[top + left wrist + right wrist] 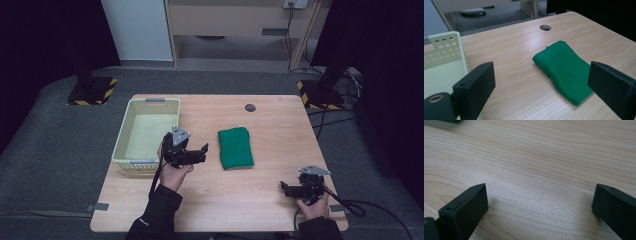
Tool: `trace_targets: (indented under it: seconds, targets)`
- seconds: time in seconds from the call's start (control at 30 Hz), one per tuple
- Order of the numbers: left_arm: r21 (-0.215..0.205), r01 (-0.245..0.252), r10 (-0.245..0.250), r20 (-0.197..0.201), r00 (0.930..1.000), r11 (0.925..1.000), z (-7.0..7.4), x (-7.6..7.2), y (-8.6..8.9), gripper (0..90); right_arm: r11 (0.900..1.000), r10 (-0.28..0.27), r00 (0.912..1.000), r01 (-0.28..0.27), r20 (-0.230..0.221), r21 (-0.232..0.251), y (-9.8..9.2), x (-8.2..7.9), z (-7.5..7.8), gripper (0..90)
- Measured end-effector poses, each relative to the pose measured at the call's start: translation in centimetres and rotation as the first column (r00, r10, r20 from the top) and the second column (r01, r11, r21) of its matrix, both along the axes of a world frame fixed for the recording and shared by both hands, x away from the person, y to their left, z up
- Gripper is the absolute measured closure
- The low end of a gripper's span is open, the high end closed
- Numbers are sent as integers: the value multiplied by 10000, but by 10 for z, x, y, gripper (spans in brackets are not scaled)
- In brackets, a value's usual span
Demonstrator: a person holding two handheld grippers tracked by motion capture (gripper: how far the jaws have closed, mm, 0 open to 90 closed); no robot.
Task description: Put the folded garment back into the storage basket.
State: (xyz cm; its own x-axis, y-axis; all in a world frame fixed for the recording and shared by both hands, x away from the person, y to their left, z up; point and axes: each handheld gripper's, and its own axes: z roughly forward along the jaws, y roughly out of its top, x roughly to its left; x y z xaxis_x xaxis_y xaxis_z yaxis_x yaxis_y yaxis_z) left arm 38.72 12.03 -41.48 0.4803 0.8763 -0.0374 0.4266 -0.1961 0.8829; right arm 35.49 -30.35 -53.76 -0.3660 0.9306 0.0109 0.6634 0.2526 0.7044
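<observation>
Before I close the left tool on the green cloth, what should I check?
1. Left tool open: ok, jaws spread wide.
2. Cloth folded and flat on the table: ok.
3. Left tool touching cloth: not ok, it sits short of it, between basket and cloth.
4. Basket holds nothing: ok.
5. Right tool away from cloth: ok, open near the table's near right corner.
6. Cloth's thickness fits the jaws: cannot tell.
</observation>
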Motion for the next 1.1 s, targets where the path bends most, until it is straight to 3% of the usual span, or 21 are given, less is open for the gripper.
trace_targets:
  seconds: [1.1]
  targets:
    - [-141, 471, -473, -141, 9988, 9988, -7, 14, -28, 72, 10000, 3, 10000, -3, 0, 0, 0, 0, 0, 5]
